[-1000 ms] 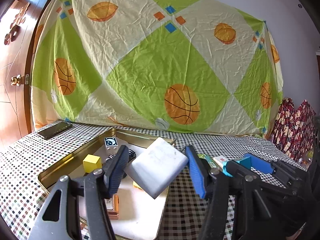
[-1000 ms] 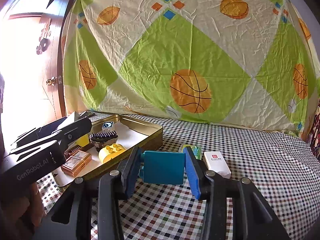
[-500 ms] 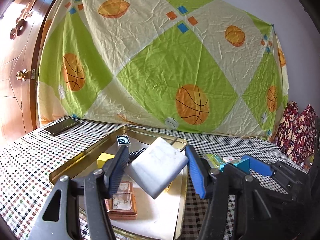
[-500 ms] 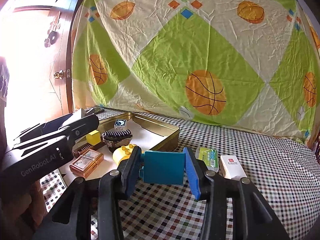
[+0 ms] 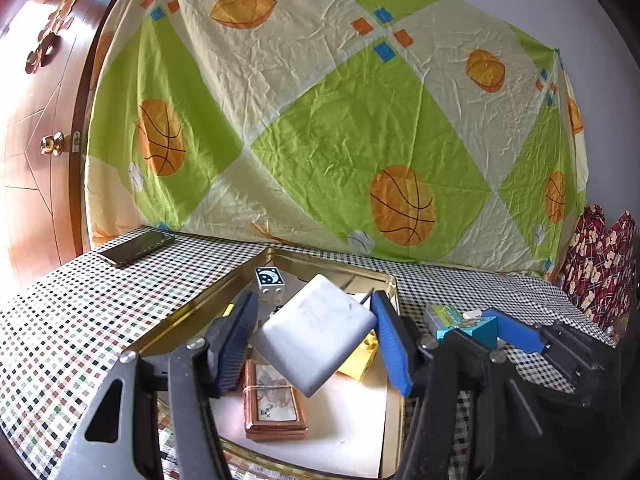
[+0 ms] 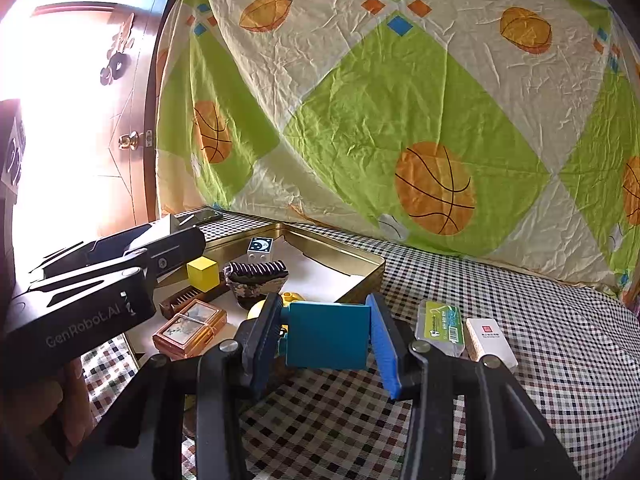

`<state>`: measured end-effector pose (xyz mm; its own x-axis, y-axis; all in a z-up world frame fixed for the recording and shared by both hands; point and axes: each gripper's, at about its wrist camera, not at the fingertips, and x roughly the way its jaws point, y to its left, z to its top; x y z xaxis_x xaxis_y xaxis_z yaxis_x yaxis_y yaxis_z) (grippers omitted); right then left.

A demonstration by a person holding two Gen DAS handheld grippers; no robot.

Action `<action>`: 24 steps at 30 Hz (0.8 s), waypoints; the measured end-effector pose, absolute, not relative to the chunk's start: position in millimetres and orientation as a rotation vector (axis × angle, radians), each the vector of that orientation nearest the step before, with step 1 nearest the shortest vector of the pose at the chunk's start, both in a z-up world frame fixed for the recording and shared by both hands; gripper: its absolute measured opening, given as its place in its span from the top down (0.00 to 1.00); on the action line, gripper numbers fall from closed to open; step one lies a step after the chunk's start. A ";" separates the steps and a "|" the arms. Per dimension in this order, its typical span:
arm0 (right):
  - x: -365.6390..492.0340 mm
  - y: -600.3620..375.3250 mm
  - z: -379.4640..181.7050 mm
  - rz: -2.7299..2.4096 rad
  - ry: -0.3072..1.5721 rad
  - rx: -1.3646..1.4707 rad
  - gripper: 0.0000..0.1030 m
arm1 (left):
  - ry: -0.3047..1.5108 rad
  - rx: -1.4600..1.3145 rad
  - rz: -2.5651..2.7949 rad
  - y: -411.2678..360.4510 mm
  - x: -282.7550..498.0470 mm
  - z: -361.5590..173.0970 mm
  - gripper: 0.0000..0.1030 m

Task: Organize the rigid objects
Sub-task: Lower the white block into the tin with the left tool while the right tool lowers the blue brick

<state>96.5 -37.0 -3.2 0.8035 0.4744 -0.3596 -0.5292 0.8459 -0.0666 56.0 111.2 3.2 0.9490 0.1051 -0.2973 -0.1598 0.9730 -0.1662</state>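
My left gripper [image 5: 314, 336] is shut on a flat white block [image 5: 316, 340], held tilted above the gold metal tray [image 5: 192, 320]. In the tray lie a copper-framed box [image 5: 274, 400], a yellow toy brick [image 5: 360, 356] and a white cube with a moon picture [image 5: 270, 280]. My right gripper [image 6: 326, 334] is shut on a teal block [image 6: 328, 334], held just off the tray's near right edge [image 6: 360, 280]. The right wrist view also shows a yellow cube [image 6: 203, 273], a dark comb-like bundle [image 6: 256, 278] and the left gripper's body [image 6: 92, 280] over the tray.
A green packet [image 6: 440, 322] and a white box [image 6: 490, 338] lie on the checked tablecloth right of the tray. A phone [image 5: 136, 246] rests at the far left. A basketball-print sheet [image 5: 340, 120] hangs behind; a wooden door [image 5: 36, 120] stands left.
Both grippers have shifted left toward the tray, each keeping its block. More of the tray and the copper-framed box shows under the left gripper.
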 end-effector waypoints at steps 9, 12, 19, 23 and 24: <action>101.0 -22.8 -2.6 0.558 0.346 -0.189 0.56 | 0.300 -0.182 0.169 125.6 57.7 6.5 0.43; 104.0 -17.4 -1.1 0.568 0.349 -0.194 0.56 | 0.319 -0.178 0.183 132.1 62.4 4.7 0.43; 118.0 -2.6 6.9 0.594 0.364 -0.194 0.56 | 0.362 -0.160 0.212 147.8 72.1 0.6 0.43; 130.0 9.1 8.3 0.613 0.394 -0.189 0.56 | 0.391 -0.153 0.212 155.7 79.0 -1.0 0.43; 133.2 11.9 8.3 0.618 0.403 -0.188 0.56 | 0.401 -0.154 0.210 157.6 81.1 -1.8 0.43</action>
